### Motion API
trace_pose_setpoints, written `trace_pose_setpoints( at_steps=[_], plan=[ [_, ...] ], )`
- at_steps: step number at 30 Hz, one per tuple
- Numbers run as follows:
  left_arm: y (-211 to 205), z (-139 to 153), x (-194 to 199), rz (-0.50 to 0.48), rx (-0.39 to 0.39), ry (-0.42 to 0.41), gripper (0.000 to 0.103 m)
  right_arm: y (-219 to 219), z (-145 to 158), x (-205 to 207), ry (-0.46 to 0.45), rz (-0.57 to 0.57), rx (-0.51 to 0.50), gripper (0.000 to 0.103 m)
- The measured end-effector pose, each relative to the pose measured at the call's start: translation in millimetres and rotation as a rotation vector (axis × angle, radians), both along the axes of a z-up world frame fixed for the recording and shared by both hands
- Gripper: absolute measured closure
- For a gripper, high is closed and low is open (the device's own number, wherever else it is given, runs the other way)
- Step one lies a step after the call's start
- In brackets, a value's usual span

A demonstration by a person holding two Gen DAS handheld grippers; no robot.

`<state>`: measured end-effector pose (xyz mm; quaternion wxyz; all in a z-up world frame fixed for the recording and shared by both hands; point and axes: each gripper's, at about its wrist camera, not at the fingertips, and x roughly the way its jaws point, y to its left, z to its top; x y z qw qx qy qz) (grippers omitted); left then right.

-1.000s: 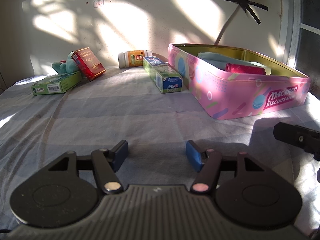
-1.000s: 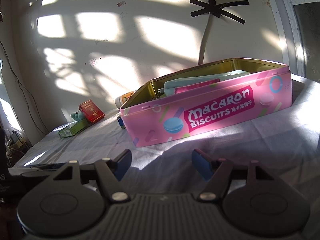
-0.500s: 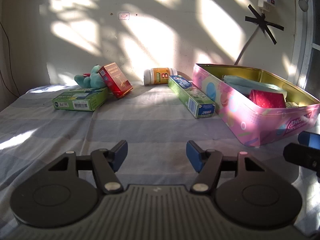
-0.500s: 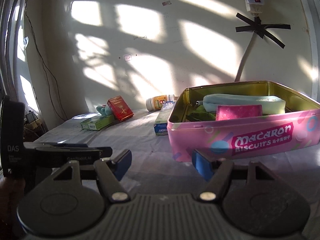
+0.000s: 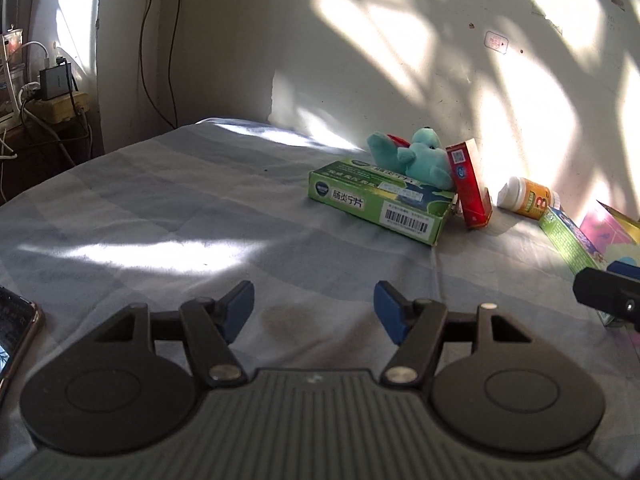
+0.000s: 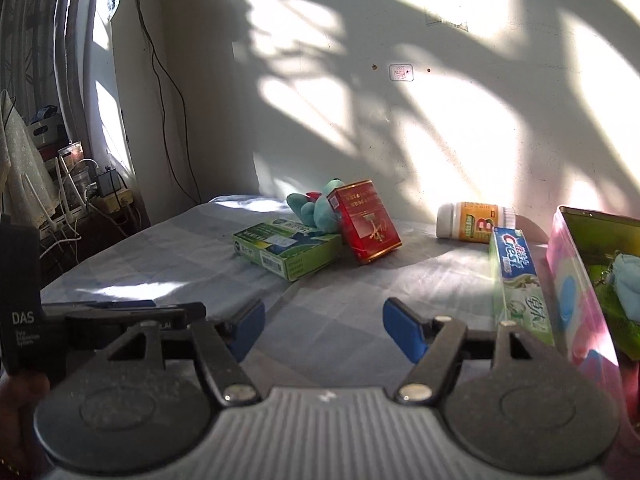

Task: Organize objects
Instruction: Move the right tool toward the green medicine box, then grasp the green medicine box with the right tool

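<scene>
Right wrist view: right gripper (image 6: 323, 330) empty – green box (image 6: 289, 249) ahead.

The flat medicine box (image 6: 289, 254) is taken as landmark, lying on the sheet-covered desk (image 6: 192, 248). A plush toy (image 6: 316, 208) is propped on its far edge. A small carton (image 6: 364, 222) is leaned against its right end. Further right, a bottle (image 6: 474, 221) is laid on its side near the wall, a toothpaste box (image 6: 518, 280) before it, and an open tin (image 6: 576, 292) beyond that.
</scene>
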<state>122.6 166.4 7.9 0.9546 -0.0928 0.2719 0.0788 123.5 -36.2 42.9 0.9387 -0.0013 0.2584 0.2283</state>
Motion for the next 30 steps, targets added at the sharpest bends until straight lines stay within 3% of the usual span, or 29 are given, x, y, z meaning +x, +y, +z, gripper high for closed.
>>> trace_pose_setpoints(
  at_steps=[3, 7, 9, 11, 17, 18, 20, 22, 25, 28, 30],
  plan=[
    [9, 0, 0, 0.024, -0.046, -0.003, 0.031, 31, -7, 38, 0.017, 0.051, -0.022, 0.034],
    [31, -3, 0, 0.064, -0.163, 0.005, 0.031, 64, -20, 88, 0.035, 0.089, -0.052, 0.017],
    [39, -3, -1, 0.064, -0.224, 0.004, 0.030, 75, -27, 110, 0.046, 0.088, -0.061, 0.015],
    [39, -3, -1, 0.059, -0.236, 0.005, 0.029, 81, -34, 131, 0.095, 0.090, -0.046, 0.009],
    [36, -2, 1, 0.029, -0.249, 0.007, 0.025, 85, -52, 170, 0.219, 0.072, 0.072, 0.004],
    [36, -3, 1, 0.029, -0.251, 0.006, 0.025, 86, -53, 172, 0.221, 0.077, 0.079, 0.007],
    [36, -3, 1, 0.030, -0.251, 0.006, 0.025, 87, -52, 171, 0.214, 0.097, 0.092, 0.024],
    [36, -3, 1, 0.030, -0.248, 0.006, 0.025, 83, -48, 168, 0.221, 0.113, 0.107, 0.050],
    [36, -3, 1, 0.032, -0.244, 0.005, 0.025, 78, -42, 160, 0.213, 0.129, 0.086, 0.073],
    [37, -3, 0, 0.041, -0.242, 0.002, 0.025, 71, -37, 145, 0.209, 0.149, 0.066, 0.085],
    [37, -4, 0, 0.046, -0.236, 0.001, 0.025, 69, -34, 132, 0.190, 0.151, 0.032, 0.086]
  ],
)
